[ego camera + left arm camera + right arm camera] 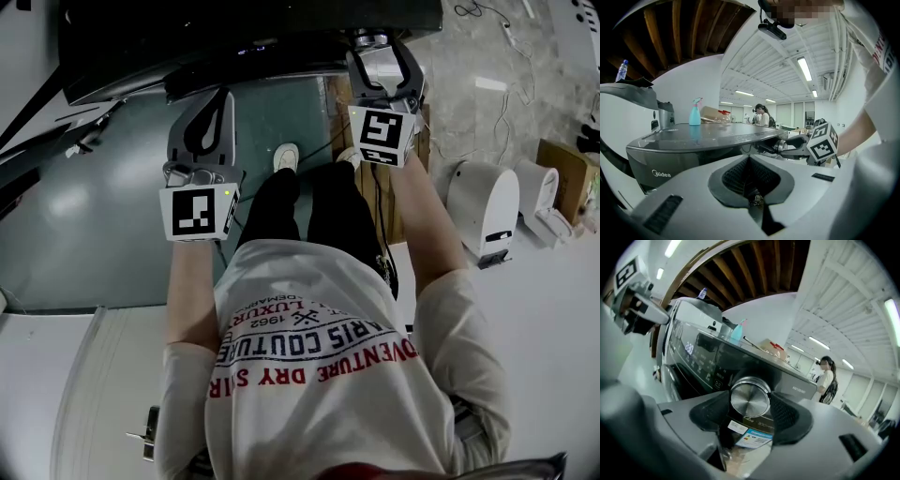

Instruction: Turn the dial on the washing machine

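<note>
The dark grey washing machine (234, 33) stands right in front of me, and its lit control panel (691, 352) shows in the right gripper view. The round silver dial (750, 398) sits between the two dark pads (787, 416) of my right gripper (750, 404), which is shut on it. From above, that right gripper (377, 45) reaches up to the dial (369, 38) at the machine's front. My left gripper (221, 98) hangs lower and to the left, shut on nothing and short of the machine (693, 140). Its own camera shows the left gripper (752, 190) with jaws together.
A blue spray bottle (695, 112) and a cardboard box (715, 114) stand on the machine's top. A person (763, 115) stands far behind. White appliances (483, 206) and a box (562, 169) sit on the floor at my right, and a teal mat (94, 206) lies at the left.
</note>
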`<state>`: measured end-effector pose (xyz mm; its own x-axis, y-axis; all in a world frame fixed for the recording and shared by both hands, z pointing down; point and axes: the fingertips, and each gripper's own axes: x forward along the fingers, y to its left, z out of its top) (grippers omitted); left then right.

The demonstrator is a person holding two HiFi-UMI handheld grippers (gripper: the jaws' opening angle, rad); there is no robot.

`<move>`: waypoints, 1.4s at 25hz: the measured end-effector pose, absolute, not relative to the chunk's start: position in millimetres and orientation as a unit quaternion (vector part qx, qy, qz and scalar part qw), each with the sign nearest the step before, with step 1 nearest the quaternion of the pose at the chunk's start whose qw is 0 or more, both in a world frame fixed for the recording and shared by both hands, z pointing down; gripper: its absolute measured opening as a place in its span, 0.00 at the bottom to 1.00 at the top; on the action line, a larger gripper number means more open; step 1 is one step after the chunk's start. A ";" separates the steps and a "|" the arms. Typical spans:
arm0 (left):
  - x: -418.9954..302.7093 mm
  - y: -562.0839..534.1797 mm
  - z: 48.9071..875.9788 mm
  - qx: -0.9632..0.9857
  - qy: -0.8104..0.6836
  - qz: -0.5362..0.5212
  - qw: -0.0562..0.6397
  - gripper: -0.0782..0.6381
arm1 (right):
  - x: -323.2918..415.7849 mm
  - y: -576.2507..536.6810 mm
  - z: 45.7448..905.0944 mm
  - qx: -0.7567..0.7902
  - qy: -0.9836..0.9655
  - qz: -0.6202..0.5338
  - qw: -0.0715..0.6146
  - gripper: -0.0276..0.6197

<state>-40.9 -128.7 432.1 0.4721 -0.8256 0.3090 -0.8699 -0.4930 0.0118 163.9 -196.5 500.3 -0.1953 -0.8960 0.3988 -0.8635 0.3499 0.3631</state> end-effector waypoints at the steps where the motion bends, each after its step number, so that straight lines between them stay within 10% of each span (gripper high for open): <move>1: -41.0 -130.3 430.7 0.854 -0.496 0.130 0.083 0.13 | 164.2 -198.2 498.5 0.575 -0.776 0.000 0.260 0.49; 16: -38.4 -134.0 399.8 0.867 -0.481 0.116 0.065 0.13 | 155.3 -184.1 465.8 0.533 -0.820 0.064 0.198 0.49; 21: -41.5 -121.3 372.3 0.869 -0.474 0.128 0.063 0.13 | 138.8 -157.0 412.2 0.519 -0.834 0.077 0.171 0.13; 35: -65.8 -115.3 275.3 0.855 -0.500 0.133 0.036 0.13 | 101.7 -135.3 280.8 0.496 -0.863 0.033 0.092 0.09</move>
